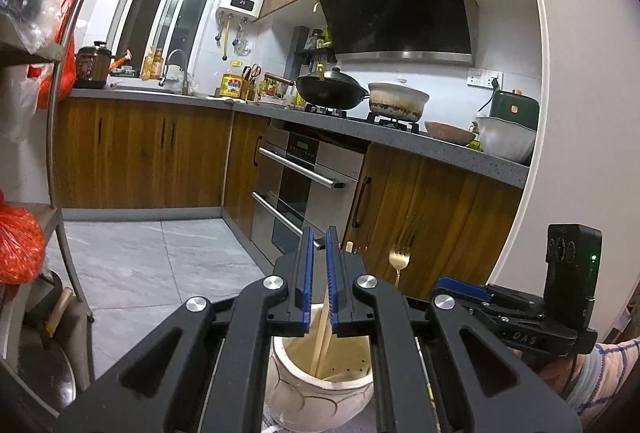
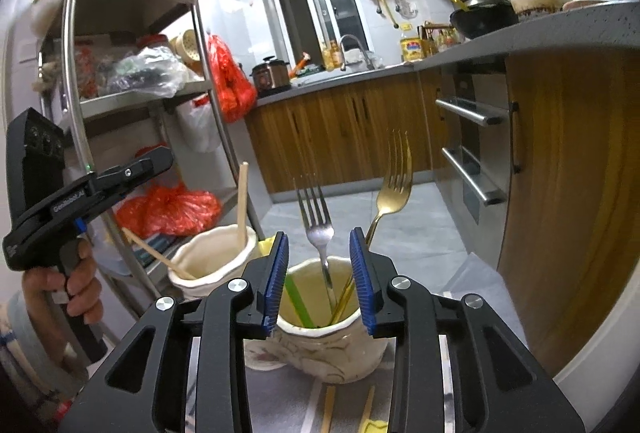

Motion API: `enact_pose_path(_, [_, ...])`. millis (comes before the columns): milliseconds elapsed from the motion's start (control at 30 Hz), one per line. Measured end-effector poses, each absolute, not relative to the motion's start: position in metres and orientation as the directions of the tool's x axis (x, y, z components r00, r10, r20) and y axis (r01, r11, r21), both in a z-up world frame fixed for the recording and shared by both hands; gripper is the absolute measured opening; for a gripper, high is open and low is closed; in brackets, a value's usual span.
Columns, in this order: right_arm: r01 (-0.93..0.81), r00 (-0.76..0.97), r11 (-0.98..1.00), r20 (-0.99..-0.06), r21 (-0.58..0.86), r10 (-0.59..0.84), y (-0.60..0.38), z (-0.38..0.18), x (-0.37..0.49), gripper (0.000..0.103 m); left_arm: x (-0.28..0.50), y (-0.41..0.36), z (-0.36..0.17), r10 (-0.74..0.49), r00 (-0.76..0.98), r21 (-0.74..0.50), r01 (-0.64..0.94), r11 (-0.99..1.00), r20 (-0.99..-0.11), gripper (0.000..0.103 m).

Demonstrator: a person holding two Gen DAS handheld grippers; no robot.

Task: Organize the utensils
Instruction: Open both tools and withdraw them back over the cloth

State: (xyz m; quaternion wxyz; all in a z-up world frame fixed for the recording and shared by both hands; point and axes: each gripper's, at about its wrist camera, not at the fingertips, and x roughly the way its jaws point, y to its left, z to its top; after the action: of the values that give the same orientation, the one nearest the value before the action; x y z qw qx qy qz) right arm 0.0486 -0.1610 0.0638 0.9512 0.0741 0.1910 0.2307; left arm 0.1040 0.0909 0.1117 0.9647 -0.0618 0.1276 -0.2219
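Observation:
My right gripper is open above a cream patterned jar. A silver fork and a gold fork stand in that jar between the jaws, clear of both pads; a green handle leans in it too. To its left, a plain cream jar holds one upright chopstick and one leaning chopstick. My left gripper hovers shut and empty over this jar, with the chopstick beyond its pads. The right wrist view shows it left of the upright chopstick.
Two more chopsticks lie on the grey mat in front of the jars. A steel shelf rack with bags stands close on the left. Wooden cabinets and oven handles are on the right. A hand grips the left tool's handle.

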Motion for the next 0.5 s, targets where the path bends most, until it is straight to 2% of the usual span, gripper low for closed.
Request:
enact_pose_path(100, [-0.411,0.820,0.882,-0.329,0.228,0.468,-0.166,0.068,0.041,0.040,0.092,0.092,0.118,-0.408,0.884,-0.150,0.382,0.912,-0.229,0.006])
enact_pose_path(200, [-0.410,0.820,0.884,-0.333,0.226,0.466,-0.172,0.073,0.035,0.052,0.080,0.092,0.124,-0.350,0.903,-0.123,0.329,0.936,-0.250,0.009])
enact_pose_path(233, [-0.410,0.820,0.884,-0.333,0.224,0.465,-0.174,0.074,0.032,0.057,0.074,0.093,0.126,-0.332,0.908,-0.111,0.314,0.943,-0.256,0.018])
enact_pose_path(267, [-0.410,0.822,0.885,-0.332,0.220,0.463,-0.175,0.075,0.029,0.060,0.070,0.093,0.127,-0.319,0.912,-0.104,0.302,0.948,-0.256,0.033])
enact_pose_path(333, [-0.412,0.825,0.888,-0.328,0.207,0.459,-0.178,0.078,0.022,0.071,0.058,0.094,0.131,-0.291,0.922,-0.092,0.276,0.957,-0.254,0.048])
enact_pose_path(433, [-0.418,0.828,0.887,-0.321,0.194,0.460,-0.181,0.082,0.011,0.085,0.044,0.095,0.135,-0.259,0.931,-0.083,0.245,0.966,-0.257,0.057])
enact_pose_path(500, [-0.422,0.829,0.887,-0.315,0.188,0.461,-0.184,0.084,0.004,0.094,0.034,0.096,0.137,-0.243,0.937,-0.087,0.228,0.970,-0.251,0.068])
